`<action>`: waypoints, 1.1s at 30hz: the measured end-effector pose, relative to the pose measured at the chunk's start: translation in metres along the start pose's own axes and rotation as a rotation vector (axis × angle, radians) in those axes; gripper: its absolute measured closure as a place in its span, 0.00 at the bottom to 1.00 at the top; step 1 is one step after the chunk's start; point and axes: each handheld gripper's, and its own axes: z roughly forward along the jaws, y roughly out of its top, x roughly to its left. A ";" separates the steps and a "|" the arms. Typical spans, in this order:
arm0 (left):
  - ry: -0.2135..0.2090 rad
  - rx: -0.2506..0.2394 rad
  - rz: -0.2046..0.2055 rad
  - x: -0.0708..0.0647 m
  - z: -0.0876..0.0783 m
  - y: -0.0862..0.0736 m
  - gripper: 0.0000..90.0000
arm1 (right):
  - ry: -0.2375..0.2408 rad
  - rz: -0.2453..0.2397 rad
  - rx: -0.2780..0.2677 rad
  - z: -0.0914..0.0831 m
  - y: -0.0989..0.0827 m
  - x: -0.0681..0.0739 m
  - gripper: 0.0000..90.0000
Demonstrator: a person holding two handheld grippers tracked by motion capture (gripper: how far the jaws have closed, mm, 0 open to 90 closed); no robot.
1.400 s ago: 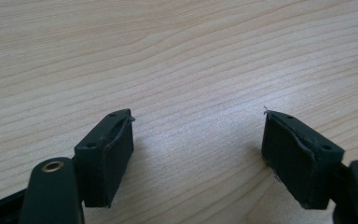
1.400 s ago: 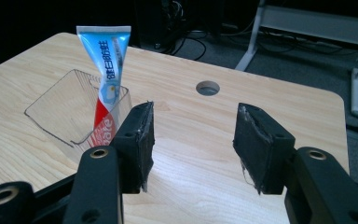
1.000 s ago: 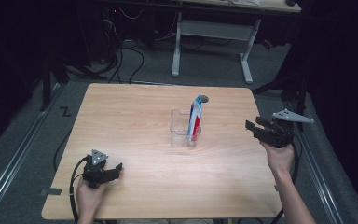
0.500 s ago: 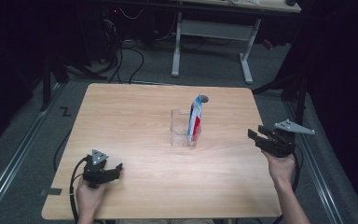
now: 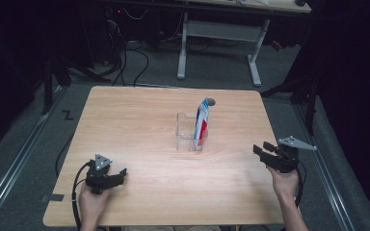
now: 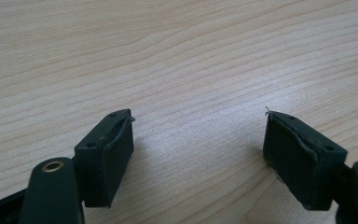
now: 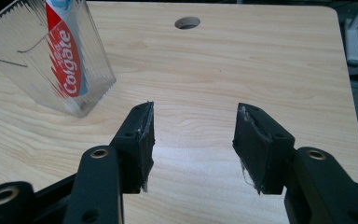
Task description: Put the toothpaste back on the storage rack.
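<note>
Lab: dark curtains, floor cables

Toothpaste tube upright in clear ribbed holder, mid-table.

Dim, dark room all round, with light falling mostly on the pale wooden counter, rounded at the corners and pierced by a round hole near the far edge. Grey floor beneath, strewn with black cables. Beyond, a second desk on white legs. Metal rails alongside.
</note>
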 end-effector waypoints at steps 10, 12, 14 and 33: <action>0.000 0.000 0.000 0.000 0.000 0.000 0.27 | -0.012 0.005 0.024 0.006 -0.012 0.000 0.53; 0.000 0.000 0.000 0.000 0.000 0.000 0.27 | -0.014 0.005 0.027 0.008 -0.014 0.000 0.53; 0.000 0.000 0.000 0.000 0.000 0.000 0.27 | -0.018 0.000 0.040 0.012 -0.016 0.001 0.53; -0.001 0.000 -0.001 0.000 0.000 0.000 0.27 | -0.052 -0.023 0.100 0.038 -0.036 0.007 0.53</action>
